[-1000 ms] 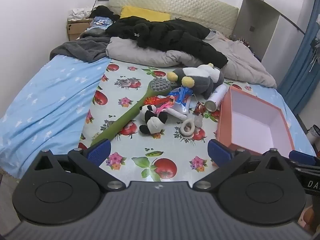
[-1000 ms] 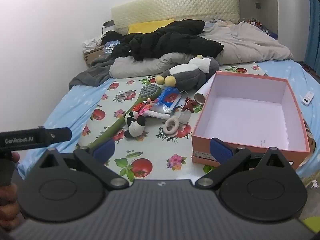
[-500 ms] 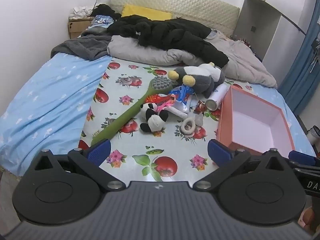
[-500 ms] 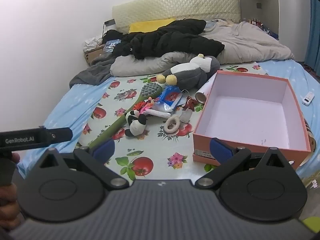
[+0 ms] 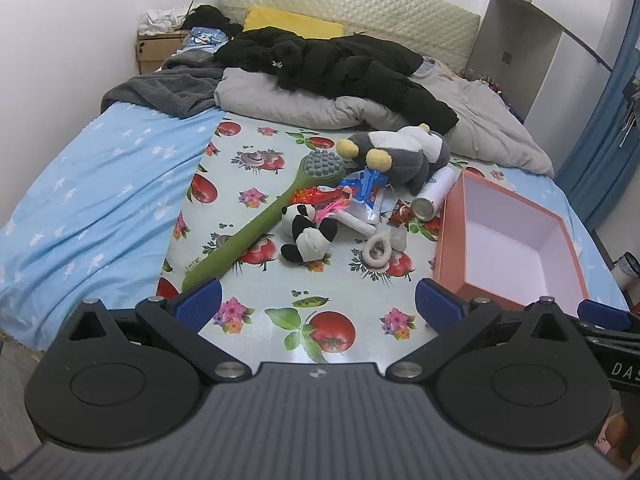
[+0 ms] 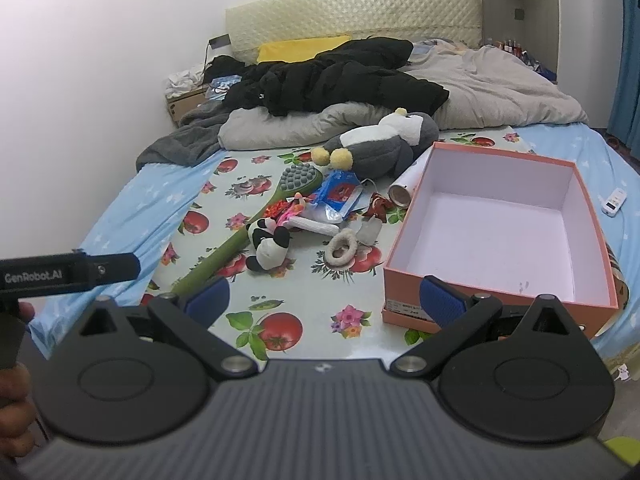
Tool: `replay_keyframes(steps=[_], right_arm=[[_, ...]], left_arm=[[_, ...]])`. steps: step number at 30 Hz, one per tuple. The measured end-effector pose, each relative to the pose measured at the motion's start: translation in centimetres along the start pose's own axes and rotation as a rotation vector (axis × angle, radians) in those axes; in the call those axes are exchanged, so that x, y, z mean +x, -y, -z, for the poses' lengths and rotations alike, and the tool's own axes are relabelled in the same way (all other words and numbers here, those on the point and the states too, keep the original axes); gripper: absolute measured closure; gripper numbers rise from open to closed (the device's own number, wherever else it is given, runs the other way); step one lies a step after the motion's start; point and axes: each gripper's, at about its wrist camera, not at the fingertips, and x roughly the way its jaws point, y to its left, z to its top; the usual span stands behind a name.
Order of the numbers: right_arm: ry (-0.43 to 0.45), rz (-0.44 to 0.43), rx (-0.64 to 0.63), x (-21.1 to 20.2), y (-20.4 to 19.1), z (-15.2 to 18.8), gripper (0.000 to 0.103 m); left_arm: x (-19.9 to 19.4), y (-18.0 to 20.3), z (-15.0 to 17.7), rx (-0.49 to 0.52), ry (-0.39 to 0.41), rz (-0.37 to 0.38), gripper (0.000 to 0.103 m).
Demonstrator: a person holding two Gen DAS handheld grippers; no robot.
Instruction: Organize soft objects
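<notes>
A small black-and-white panda plush [image 5: 307, 236] is seen lying on its side on the fruit-printed cloth [image 5: 256, 184], touching a long green brush [image 5: 264, 220]. A larger grey-and-white penguin plush [image 5: 404, 152] with yellow feet is sprawled behind it. An open, empty pink box [image 6: 500, 236] is set to their right.

"GenRobot.AI" reads in white on the black body of the left gripper [image 6: 68, 274], seen at the left edge of the right wrist view. In the left wrist view, the right gripper [image 5: 618, 368] bears white letters "DAS", cut off by the frame. The label on the box [image 6: 404, 307] is too small to read.
</notes>
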Motion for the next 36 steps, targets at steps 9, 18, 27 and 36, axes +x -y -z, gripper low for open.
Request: replay_keyframes(steps=[9,18,27,36], right_arm=[[0.004,0.005,0.005,0.0,0.4,-0.1,0.0],[-0.02,0.01,0.012,0.6,0.0,0.8,0.0],[-0.023,0.007,0.011,0.7,-0.3,0.6,0.0],[-0.013,0.002,0.029,1.1,-0.5,0.7,0.0]], left_arm=[[0.1,-0.1,0.1,0.009,-0.004,0.014,0.0],[1.0,-0.3,0.0,0.016,-0.013,-0.012,0.0],[1.5,-0.1,0.1,0.03,-0.021,0.002,0.0],[1.9,0.0,-0.2,0.053,-0.028,0.027,0.0]])
